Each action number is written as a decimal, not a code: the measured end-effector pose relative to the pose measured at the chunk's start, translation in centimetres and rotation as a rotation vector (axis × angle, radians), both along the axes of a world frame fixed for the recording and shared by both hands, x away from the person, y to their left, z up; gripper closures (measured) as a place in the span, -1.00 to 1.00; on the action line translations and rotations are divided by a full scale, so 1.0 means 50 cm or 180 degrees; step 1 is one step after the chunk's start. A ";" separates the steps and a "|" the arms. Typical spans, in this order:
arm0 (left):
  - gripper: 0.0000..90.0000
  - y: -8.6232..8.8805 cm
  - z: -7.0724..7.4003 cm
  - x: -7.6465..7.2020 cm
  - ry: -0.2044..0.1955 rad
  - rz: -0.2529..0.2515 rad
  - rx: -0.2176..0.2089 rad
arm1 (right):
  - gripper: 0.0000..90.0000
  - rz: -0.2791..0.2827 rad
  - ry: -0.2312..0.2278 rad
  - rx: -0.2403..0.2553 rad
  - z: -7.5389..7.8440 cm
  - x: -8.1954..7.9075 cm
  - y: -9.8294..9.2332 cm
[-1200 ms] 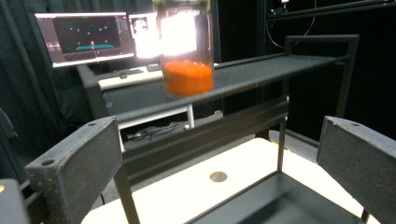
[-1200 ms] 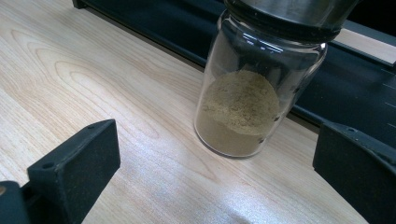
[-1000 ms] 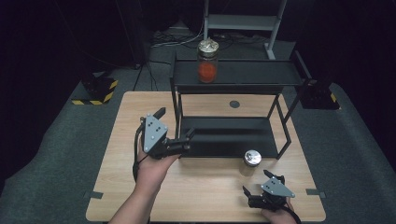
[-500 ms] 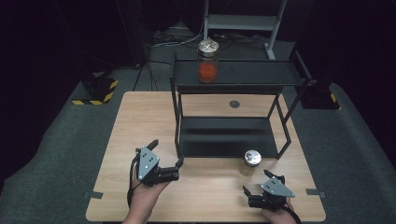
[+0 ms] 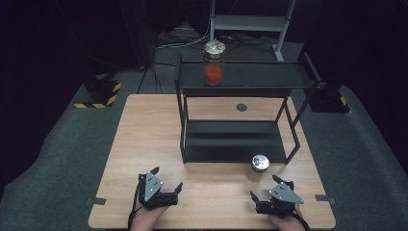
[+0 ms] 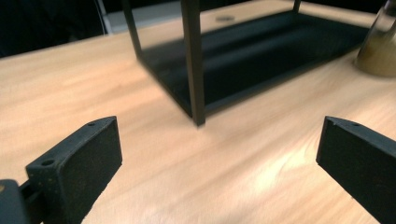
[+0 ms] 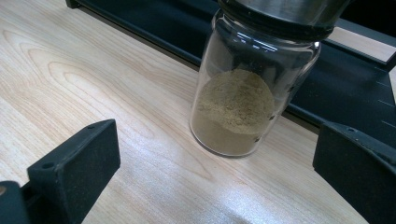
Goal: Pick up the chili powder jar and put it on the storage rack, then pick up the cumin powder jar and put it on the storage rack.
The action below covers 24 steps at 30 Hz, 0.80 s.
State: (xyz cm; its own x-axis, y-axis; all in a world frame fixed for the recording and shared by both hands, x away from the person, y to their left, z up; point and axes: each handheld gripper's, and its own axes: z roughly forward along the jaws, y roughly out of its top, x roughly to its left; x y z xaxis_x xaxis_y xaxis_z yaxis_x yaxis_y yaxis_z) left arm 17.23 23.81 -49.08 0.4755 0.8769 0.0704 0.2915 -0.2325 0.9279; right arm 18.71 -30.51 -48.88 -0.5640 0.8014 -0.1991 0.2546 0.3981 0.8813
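I have the right gripper low on the near right of the bench, its fingers spread wide apart and holding nothing. Just ahead of them stands the jar, upright on the wood, right beside the near right corner of the black rack but not on it. In the high view the jar sits between my gripper and the rack's front right leg.

It is clear glass with a shiny metal lid, about a third full of tan powder, so I judge it fairly light yet stiff, smooth and breakable. Glass will slip against the pads if I pinch lightly, and the lid is wider than I would trust for a side grip. I would take it around the straight wall, at mid-height, above the powder line, squeezing firmly but not hard.

The left gripper rests on the near left of the bench, fingers also wide apart and empty, facing the rack's front left leg. A second jar with red contents stands on the rack's top shelf, far from both hands.
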 end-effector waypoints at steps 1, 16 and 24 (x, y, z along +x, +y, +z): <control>-0.99 0.000 -0.002 0.001 0.0017 0.0002 0.0054 | -1.00 -0.0004 -0.0001 -0.0003 0.000 0.000 0.001; -0.97 -0.037 -0.004 -0.001 0.0047 -0.0090 0.0663 | -1.00 -0.0062 -0.0027 -0.0017 -0.002 -0.004 0.007; -0.97 -0.045 -0.001 -0.003 0.0043 -0.0167 0.0789 | -1.00 -0.0058 -0.0067 0.0035 -0.006 -0.008 0.001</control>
